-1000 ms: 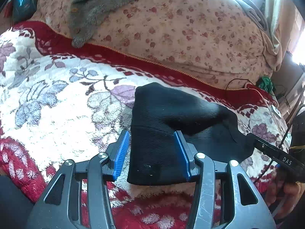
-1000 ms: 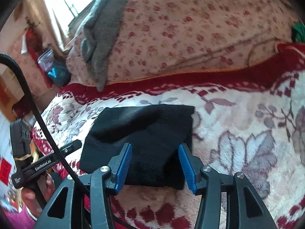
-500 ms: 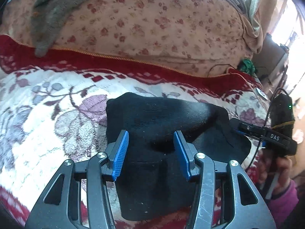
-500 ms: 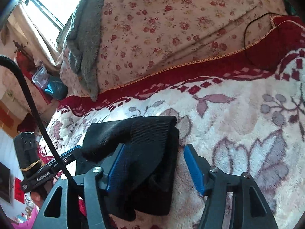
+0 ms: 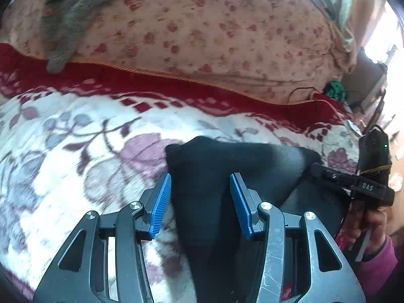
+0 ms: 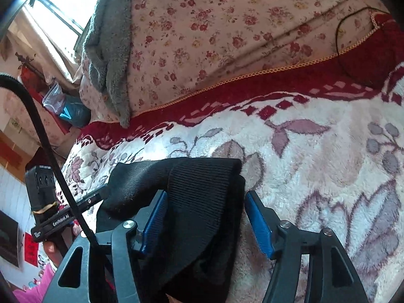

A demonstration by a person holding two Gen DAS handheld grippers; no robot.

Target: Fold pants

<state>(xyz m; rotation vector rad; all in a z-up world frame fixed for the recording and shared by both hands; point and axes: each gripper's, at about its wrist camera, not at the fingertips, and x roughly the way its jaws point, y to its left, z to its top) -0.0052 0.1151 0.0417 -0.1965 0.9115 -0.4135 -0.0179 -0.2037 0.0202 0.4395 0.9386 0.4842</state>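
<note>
The black pants (image 5: 227, 166) lie folded into a small bundle on the floral blanket (image 5: 75, 136). My left gripper (image 5: 200, 202) is open, its blue pads either side of the bundle's near left part. My right gripper (image 6: 207, 223) is open too, and the ribbed black fabric (image 6: 199, 197) bulges up between its pads, lifted off the blanket (image 6: 315, 156). In the left wrist view the right gripper's body (image 5: 353, 184) sits at the bundle's right edge. In the right wrist view the left gripper's body (image 6: 65, 217) sits at its left edge.
A large rose-print quilt (image 5: 202, 30) with a grey fleece cloth (image 5: 70, 17) draped on it rises behind the blanket. A black cable (image 6: 341, 38) lies on the quilt at the right. A green item (image 5: 334, 88) sits at the bed's far right corner.
Both grippers have moved forward over the pants and stayed open. The fabric has bunched and risen between the right gripper's pads; the bundle looks narrower than a second ago.
</note>
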